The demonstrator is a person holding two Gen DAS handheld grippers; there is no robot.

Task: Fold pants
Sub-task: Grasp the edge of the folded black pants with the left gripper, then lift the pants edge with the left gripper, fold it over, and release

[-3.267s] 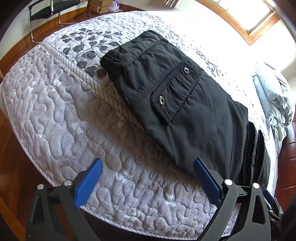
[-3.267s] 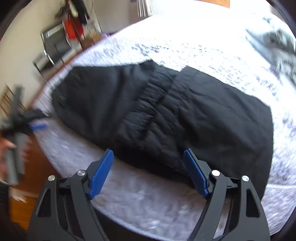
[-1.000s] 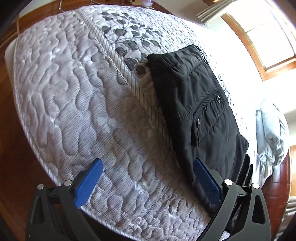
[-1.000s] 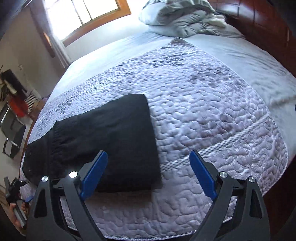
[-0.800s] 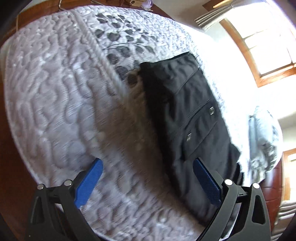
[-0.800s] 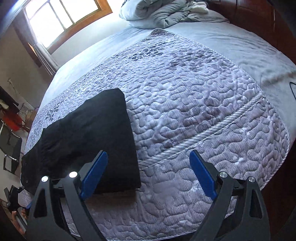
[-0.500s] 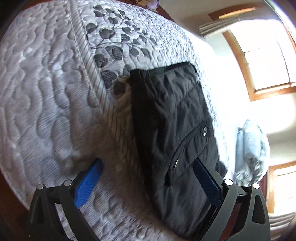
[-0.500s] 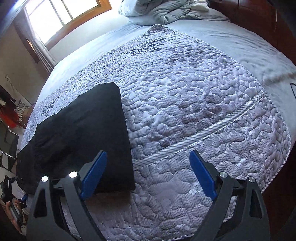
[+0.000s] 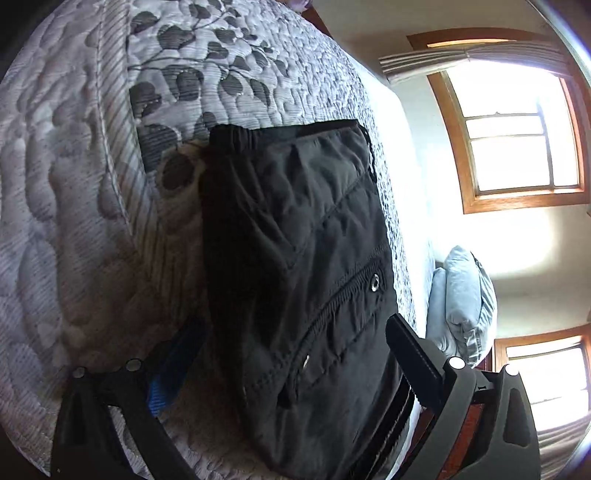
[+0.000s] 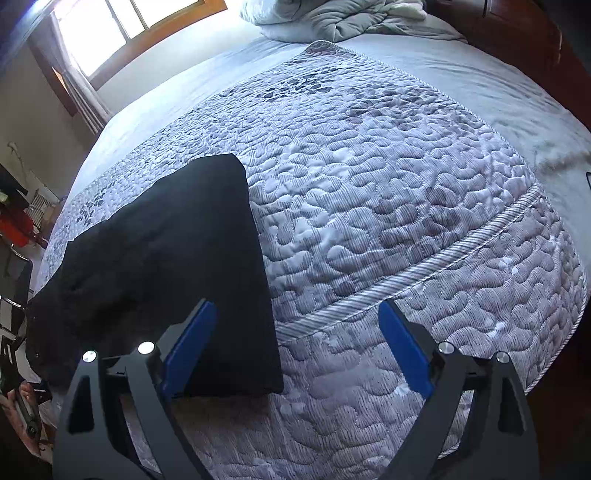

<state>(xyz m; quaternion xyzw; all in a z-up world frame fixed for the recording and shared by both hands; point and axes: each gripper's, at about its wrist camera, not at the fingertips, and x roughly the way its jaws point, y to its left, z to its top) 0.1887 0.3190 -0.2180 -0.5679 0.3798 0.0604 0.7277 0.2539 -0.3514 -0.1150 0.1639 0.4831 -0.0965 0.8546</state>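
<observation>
Up close, left: the left gripper (image 9: pixel 291 363), jaws spread wide, straddles the near end of the folded black nylon pants (image 9: pixel 295 266), blue-padded fingers (image 9: pixel 173 369) either side, gripping nothing.
Up close, right: the right gripper (image 10: pixel 295 347) hangs just as wide and empty over the quilt, its left pad above the bundle's near corner.
Pants: black nylon pants (image 10: pixel 159 266) lie in a compact stack on the grey quilted bedspread (image 10: pixel 388 206), near the bed's foot edge, snap-flap pocket facing up.
Step, by my read: squaring the stack, or one last fold.
Doing it well: slide the lower finger under every layer before closing; nylon slips, so bite deep, lift low, and match both hands' pace.
Watch for: snagging the quilt with the cloth.
Further back: a crumpled pale grey duvet (image 10: pixel 343 18) at the headboard end.
Far: a wood-framed window (image 9: pixel 517 136), bright.
</observation>
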